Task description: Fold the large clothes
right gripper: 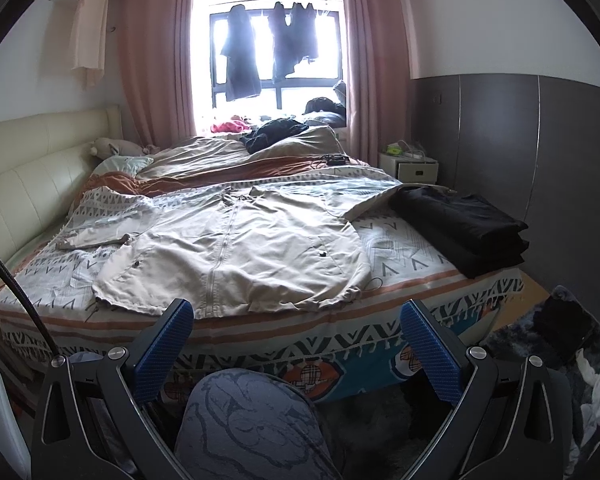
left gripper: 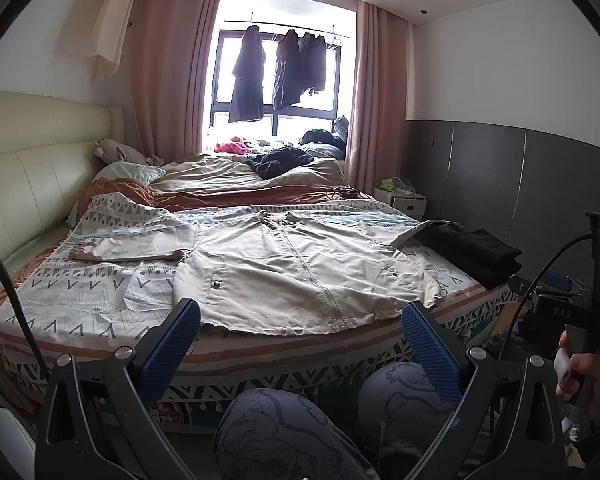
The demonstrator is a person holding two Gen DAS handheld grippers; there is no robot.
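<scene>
Patterned bed [left gripper: 100,344] with spread beige jacket [left gripper: 300,272], folded black clothes [left gripper: 476,252].

A home bedroom: a bed [right gripper: 260,320] with a cream padded headboard [right gripper: 40,176] at nine o'clock and a rumpled duvet [right gripper: 228,160], pink curtains [right gripper: 156,52] framing a window [right gripper: 276,40] at twelve o'clock where dark clothes [right gripper: 240,56] hang, and a white nightstand [right gripper: 414,166] at two o'clock.

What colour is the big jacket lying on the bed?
The jacket is light beige, seen best in the right wrist view.
</scene>
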